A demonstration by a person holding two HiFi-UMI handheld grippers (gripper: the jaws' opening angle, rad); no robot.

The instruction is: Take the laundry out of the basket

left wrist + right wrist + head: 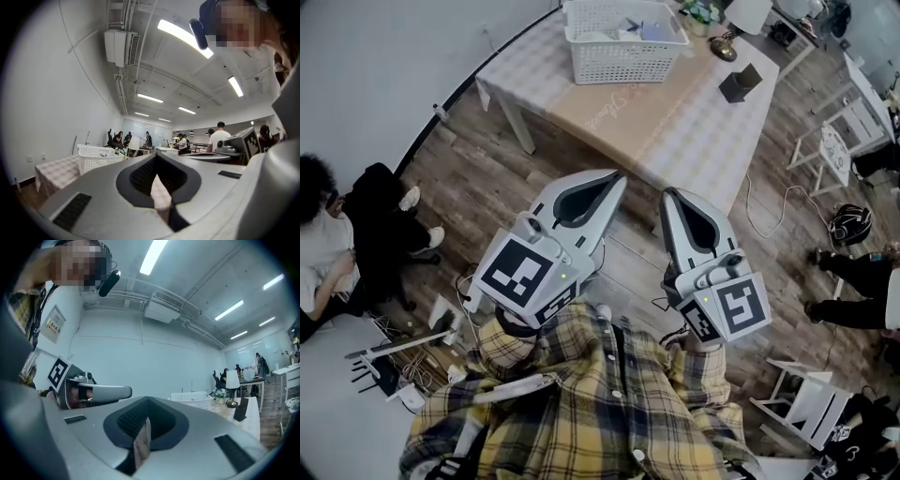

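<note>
— How are we placed?

— We hold the left gripper and the right gripper up in front of us; both pairs of jaws are together, with nothing between them; the laundry lies in the white laundry basket at the far end of the counter, well apart from us.

— What could go wrong?

— We would say the lamp stands just beside the basket, so a wide reach may knock it; a tug on snagged cloth may drag the light basket along the checked tablecloth; jaws left together would only push the clothes down.

— And the room?

— A plank floor with loose cables near the counter, which could catch a foot; a white chair to the right; a seated person by the wall on the left.
</note>
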